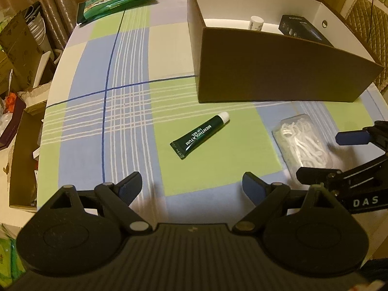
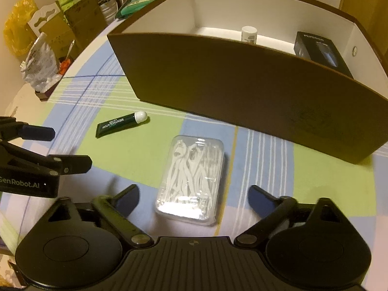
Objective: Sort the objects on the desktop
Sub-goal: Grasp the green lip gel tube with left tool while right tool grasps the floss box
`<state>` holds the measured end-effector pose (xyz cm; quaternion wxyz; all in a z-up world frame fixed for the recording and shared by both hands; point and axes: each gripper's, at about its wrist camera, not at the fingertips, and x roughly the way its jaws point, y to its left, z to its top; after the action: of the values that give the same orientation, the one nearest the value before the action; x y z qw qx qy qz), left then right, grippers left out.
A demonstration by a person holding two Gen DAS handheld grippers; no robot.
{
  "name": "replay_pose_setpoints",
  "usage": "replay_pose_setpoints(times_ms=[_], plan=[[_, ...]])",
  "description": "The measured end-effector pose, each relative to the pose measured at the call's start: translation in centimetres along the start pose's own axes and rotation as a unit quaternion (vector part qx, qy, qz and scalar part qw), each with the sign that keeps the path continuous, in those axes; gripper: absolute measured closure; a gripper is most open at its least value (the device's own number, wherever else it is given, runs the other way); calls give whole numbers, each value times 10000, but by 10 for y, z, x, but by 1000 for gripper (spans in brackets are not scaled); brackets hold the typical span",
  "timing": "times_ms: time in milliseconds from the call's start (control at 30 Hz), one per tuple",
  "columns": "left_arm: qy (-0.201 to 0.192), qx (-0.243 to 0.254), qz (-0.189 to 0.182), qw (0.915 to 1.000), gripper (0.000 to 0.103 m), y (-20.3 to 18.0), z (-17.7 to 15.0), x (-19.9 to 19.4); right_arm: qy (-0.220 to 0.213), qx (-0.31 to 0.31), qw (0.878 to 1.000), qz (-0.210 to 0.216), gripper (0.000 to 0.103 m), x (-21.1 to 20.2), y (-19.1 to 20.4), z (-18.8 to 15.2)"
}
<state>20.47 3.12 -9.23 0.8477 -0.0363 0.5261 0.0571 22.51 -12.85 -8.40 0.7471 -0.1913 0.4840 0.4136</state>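
Observation:
A dark green lip gel tube (image 1: 201,135) (image 2: 121,123) with a white cap lies on the checked tablecloth, a little ahead of my left gripper (image 1: 191,186). That gripper is open and holds nothing. A clear plastic case of white floss picks (image 1: 302,143) (image 2: 191,179) lies to the tube's right. My right gripper (image 2: 194,194) hangs over the case's near end, open, with its fingers standing clear of the case on both sides. Behind both stands a brown cardboard box (image 1: 266,72) (image 2: 242,92) with white inner walls.
Inside the box stand a small white bottle (image 1: 255,23) (image 2: 249,33) and a black carton (image 1: 303,28) (image 2: 317,48). A green packet (image 1: 114,1) lies at the far left of the table. Cardboard boxes and bags (image 1: 21,48) crowd the floor beyond the table's left edge.

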Motion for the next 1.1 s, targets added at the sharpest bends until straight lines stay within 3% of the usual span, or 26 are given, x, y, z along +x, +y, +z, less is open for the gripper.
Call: replay_pose_setpoints(times_ms=[233,300,333,667,867,967,1033,1100], plan=[[-25,195,-128,9997,16,4,6,9,38,-28,10000,-21,29,14,1,-2],[-65,294,-206,9993,16,2,8,12,94,-53,9999,14,45,16,-1,-4],[-93,353,-238,9991,16,2,10,14,78,-57,10000,27,47,16,-3,-5],[-323,1064,-559,9922,22,-7,28,37,99,369,9990,-242,48,3,-44,-11],[-439,1574,-893,9825,29,-13,35,50,51,842,9956,-415,48,-8,-75,-21],[-390,1716,-973,9796,41,-15,37,57,29,974,9940,-493,48,-14,-84,-27],[-329,1723,-968,9797,58,-14,38,61,11,1045,9932,-505,48,-17,-90,-30],[-327,1673,-1007,9802,61,-15,38,63,-10,1111,9925,-515,48,-21,-96,-34]])
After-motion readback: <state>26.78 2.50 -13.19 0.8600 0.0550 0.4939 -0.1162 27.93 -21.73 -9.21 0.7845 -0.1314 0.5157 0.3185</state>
